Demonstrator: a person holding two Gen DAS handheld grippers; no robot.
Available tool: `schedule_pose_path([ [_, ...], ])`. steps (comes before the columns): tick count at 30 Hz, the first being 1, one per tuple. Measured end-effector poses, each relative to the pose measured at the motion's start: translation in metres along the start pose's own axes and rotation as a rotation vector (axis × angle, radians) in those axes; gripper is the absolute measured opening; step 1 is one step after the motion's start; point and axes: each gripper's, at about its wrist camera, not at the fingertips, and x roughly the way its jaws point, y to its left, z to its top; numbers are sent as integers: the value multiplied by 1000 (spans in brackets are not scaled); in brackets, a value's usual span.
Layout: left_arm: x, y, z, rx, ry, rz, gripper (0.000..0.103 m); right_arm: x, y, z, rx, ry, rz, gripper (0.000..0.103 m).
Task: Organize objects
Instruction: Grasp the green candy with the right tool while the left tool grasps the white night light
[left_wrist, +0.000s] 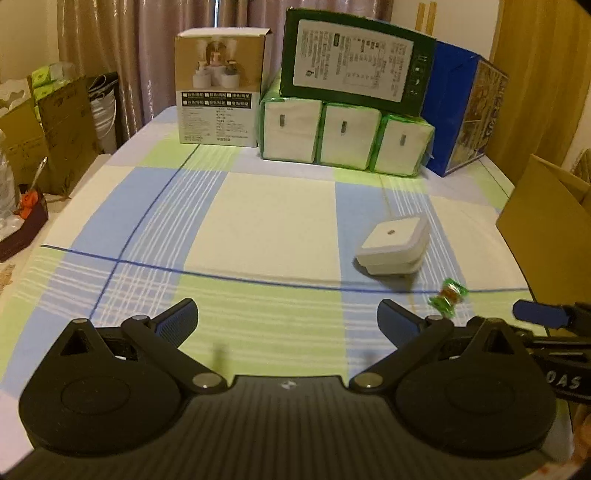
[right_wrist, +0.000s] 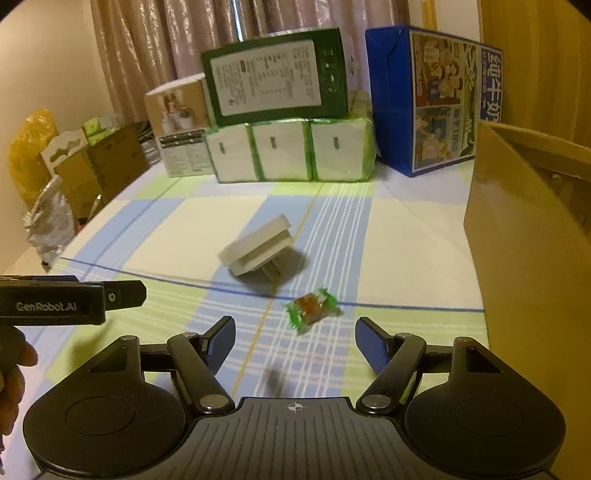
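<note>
My left tool (left_wrist: 286, 325) and my right tool (right_wrist: 295, 341) both stand with fingers spread apart, gripping nothing, above the checked cloth of the desk (left_wrist: 258, 218). The right wrist view alone shows the left tool's side, lettered "GenRobot.AI", and part of my hand (right_wrist: 13, 373); the left wrist view shows "OAS" on the right tool's body. A green-wrapped candy (right_wrist: 311, 307) lies just ahead of the right tool, on the blue line. Just beyond it lies a white plug adapter (right_wrist: 258, 247); its 2 prongs show only in the right view. A brown carton (right_wrist: 532, 236) stands at right, contents hidden. At the rear: 3 tissue packs (left_wrist: 345, 138), a green box (left_wrist: 354, 62), a blue box (right_wrist: 436, 99) with Chinese print.
</note>
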Motion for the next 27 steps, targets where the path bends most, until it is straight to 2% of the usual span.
schedule_pose_path([
  [4, 18, -4, 7, 22, -6, -4, 102, 26, -5, 5, 2, 19, -8, 66],
  [10, 32, -7, 8, 34, 15, -21, 102, 56, 0, 3, -190, 40, -31, 62],
  [15, 34, -9, 9, 36, 17, -56, 102, 62, -6, 2, -248, 19, -8, 59],
  [21, 36, -9, 8, 23, 26, -81, 102, 61, -3, 1, -256, 22, 20, 39],
  [22, 36, -9, 8, 24, 27, -82, 102, 61, -2, 2, -256, 24, 28, 33],
  [27, 39, -10, 10, 24, 22, -94, 102, 58, -2, 5, -222, 33, 21, 24],
])
